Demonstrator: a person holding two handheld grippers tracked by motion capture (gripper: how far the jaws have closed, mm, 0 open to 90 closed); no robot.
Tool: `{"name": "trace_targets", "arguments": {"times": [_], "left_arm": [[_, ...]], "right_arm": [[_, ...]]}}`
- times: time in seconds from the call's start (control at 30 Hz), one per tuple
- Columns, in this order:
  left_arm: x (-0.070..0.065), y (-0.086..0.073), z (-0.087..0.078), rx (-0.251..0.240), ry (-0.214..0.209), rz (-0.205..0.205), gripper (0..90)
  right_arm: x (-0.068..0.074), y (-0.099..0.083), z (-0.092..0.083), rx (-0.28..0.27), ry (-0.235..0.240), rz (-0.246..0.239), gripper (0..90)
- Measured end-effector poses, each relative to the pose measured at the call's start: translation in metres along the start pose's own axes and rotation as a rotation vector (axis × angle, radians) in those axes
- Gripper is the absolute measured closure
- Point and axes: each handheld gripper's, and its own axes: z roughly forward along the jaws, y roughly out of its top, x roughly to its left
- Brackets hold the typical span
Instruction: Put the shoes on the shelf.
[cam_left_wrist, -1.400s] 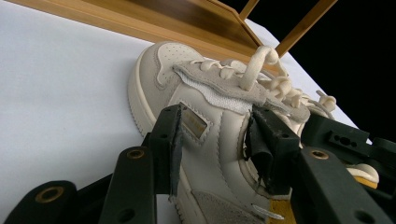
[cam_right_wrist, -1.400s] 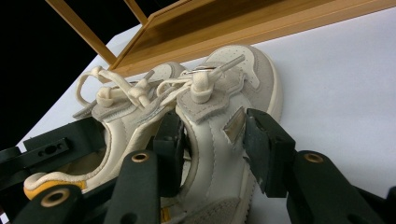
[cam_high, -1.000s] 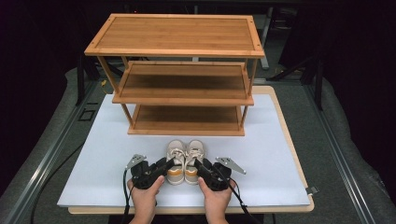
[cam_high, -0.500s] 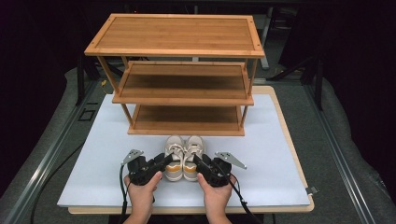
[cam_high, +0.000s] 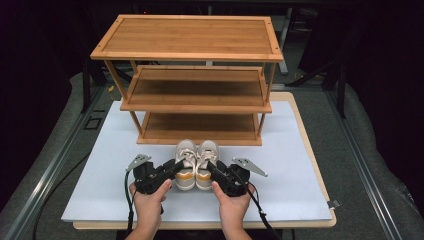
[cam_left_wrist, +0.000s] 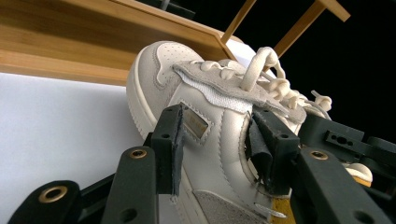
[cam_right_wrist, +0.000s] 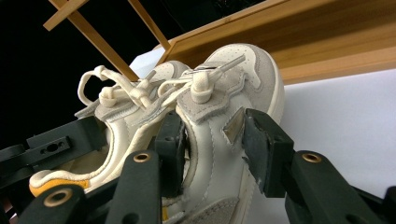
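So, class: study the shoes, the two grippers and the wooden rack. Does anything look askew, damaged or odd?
Nothing stands out. The left gripper and the right gripper each clamp one cream shoe, side by side, toes toward the upright rack.

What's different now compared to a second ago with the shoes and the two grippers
The left gripper and right gripper, each clamped on one cream shoe, have lifted the left shoe and right shoe a little, so the pair sits slightly higher in the high view. Both grips are unchanged. The wooden rack and the white board stayed put.
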Motion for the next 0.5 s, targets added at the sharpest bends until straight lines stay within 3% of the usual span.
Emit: {"name": "trace_targets", "arguments": {"times": [0.2,0.5], "left_arm": [[-0.001,0.005,-0.003,-0.004,-0.006,0.003,57.2],[-0.007,0.018,-0.009,-0.008,-0.01,0.017,57.3]], "right_arm": [[0.004,0.007,-0.001,-0.014,0.025,-0.01,59.4],[0.01,0.017,-0.006,-0.007,0.017,-0.024,59.4]]}}
